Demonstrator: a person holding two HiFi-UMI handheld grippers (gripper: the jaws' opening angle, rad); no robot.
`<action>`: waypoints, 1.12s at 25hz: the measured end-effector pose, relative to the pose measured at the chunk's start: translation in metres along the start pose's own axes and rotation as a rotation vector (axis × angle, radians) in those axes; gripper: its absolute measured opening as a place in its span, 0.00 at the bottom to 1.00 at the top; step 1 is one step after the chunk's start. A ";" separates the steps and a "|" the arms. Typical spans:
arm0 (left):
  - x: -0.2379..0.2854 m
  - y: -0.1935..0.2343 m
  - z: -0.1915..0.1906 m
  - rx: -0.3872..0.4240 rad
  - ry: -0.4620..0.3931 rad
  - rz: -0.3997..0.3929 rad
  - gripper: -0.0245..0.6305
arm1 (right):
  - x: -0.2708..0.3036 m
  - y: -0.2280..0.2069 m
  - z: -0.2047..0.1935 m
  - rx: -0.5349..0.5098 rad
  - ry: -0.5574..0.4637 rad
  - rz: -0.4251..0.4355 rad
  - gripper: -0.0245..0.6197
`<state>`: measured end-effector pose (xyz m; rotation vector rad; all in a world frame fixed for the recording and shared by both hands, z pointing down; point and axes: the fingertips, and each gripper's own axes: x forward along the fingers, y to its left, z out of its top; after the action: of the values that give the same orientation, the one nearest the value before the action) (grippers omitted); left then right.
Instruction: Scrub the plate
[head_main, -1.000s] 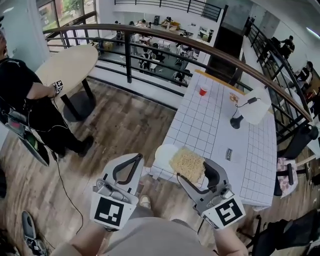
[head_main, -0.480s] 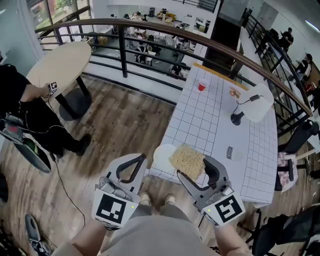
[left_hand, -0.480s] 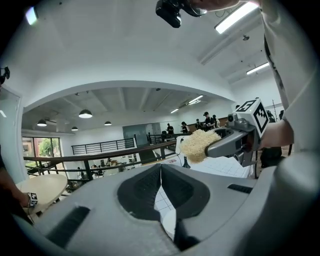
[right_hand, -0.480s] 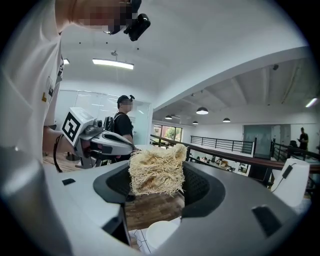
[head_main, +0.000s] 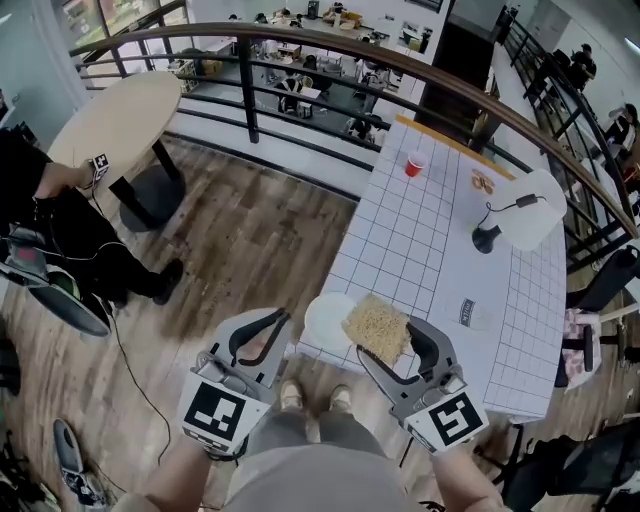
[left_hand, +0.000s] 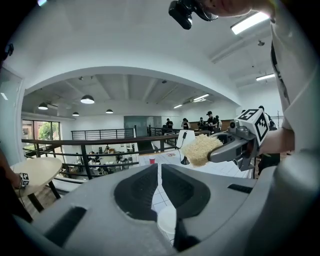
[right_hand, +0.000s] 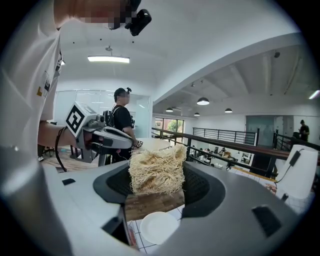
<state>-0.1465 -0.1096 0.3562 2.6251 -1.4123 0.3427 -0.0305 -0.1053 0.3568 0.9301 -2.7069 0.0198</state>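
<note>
A plain white round plate (head_main: 330, 320) lay on the near-left corner of the white gridded worktop (head_main: 430, 250), low in the centre of the head view. Against a second earlier, it sat slightly lower in frame, and both of the person's shoes (head_main: 291, 398) showed beneath it. The right gripper (head_main: 385, 340) had its fingers clamped on a pale, stringy scrubber (head_main: 376, 325), which overlapped the plate's right edge in the frame. The left gripper (head_main: 278, 320), fingers closed together, held nothing.
</note>
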 end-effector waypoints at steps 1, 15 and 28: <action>0.007 0.004 -0.006 -0.009 0.015 -0.004 0.06 | 0.003 -0.004 -0.005 0.000 0.010 -0.002 0.46; 0.102 0.034 -0.146 -0.224 0.211 -0.118 0.18 | 0.060 -0.032 -0.098 0.016 0.160 0.024 0.46; 0.154 0.027 -0.289 -0.410 0.440 -0.195 0.21 | 0.098 -0.025 -0.202 0.135 0.261 0.068 0.46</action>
<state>-0.1251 -0.1814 0.6761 2.1586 -0.9571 0.5055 -0.0375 -0.1628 0.5749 0.8083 -2.5162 0.3190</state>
